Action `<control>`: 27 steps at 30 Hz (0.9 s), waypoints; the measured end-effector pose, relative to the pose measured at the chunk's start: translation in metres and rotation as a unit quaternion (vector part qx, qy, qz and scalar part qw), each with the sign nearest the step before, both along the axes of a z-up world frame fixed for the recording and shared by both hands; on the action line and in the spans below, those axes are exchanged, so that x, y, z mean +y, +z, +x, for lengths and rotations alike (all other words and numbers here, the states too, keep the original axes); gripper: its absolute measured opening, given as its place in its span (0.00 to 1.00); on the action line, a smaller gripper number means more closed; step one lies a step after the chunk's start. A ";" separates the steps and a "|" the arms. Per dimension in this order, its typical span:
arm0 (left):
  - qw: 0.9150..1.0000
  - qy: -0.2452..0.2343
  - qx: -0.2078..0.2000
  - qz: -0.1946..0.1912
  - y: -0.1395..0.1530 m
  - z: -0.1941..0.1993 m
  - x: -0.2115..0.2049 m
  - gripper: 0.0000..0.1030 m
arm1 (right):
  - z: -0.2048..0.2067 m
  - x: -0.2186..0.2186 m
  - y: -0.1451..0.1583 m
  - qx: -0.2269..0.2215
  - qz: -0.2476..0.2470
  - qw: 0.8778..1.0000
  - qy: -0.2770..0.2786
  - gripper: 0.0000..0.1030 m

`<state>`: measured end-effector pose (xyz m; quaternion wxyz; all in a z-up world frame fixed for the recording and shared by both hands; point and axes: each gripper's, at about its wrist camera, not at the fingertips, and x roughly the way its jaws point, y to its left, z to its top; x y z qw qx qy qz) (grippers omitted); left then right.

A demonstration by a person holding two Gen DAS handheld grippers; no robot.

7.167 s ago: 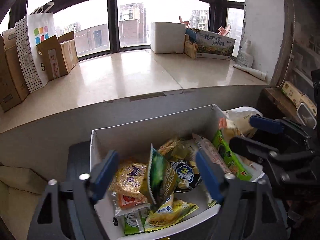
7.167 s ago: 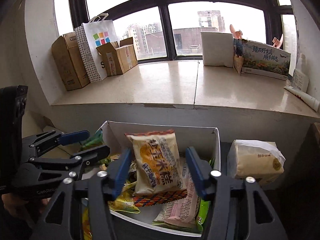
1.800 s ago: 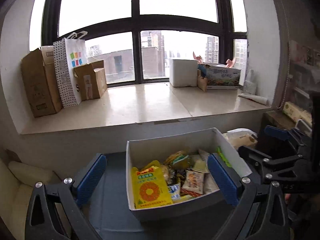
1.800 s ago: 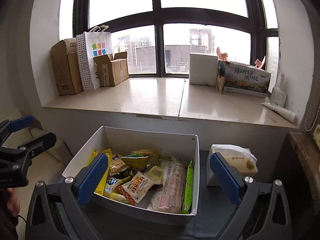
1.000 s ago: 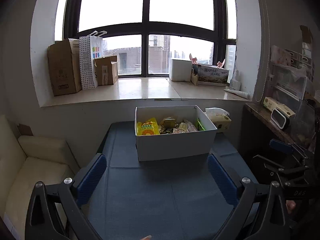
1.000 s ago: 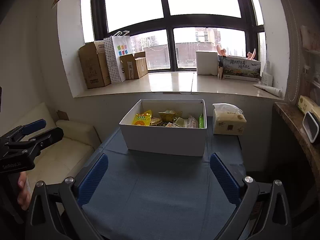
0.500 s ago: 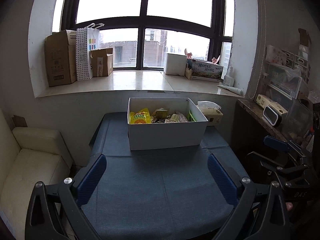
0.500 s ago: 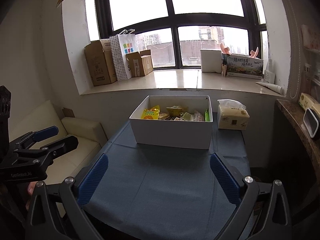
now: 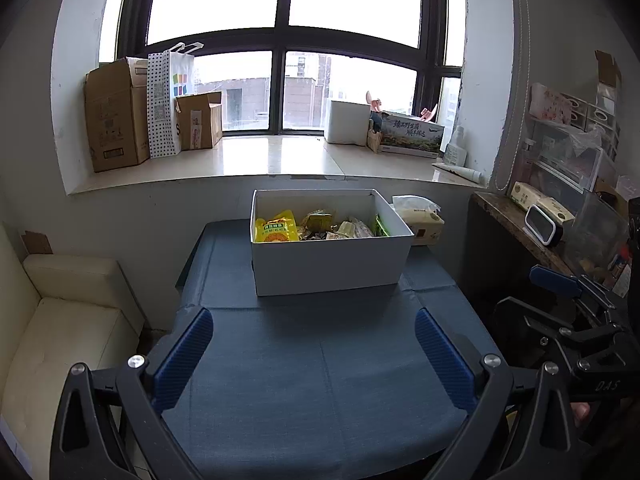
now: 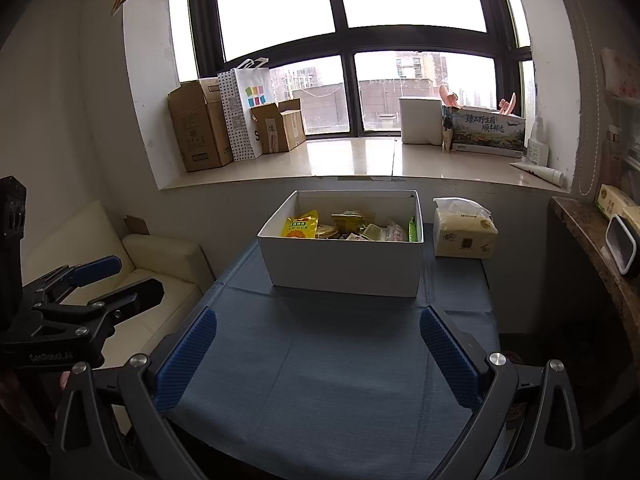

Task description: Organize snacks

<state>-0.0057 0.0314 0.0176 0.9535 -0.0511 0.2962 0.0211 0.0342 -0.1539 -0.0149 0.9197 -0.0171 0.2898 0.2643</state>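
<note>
Left wrist view gives us a white rectangular cardboard box at the far end of the blue cloth-covered table, holding a yellow snack bag beside mixed packets. Our left gripper and right gripper both spread wide, empty.

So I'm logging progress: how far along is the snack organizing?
Looks finished: the snacks sit inside the white box on the blue table. Left gripper and right gripper are open, holding nothing. No loose snacks show outside the box.
</note>
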 end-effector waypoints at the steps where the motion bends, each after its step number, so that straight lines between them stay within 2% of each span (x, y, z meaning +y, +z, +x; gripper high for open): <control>1: 1.000 0.000 0.000 -0.001 0.000 0.000 0.000 1.00 | 0.000 0.000 0.000 0.001 -0.001 1.000 0.000 1.00; 27: 1.000 -0.002 0.007 0.001 -0.002 0.002 -0.002 1.00 | -0.001 -0.001 -0.001 0.000 0.002 1.000 0.004 1.00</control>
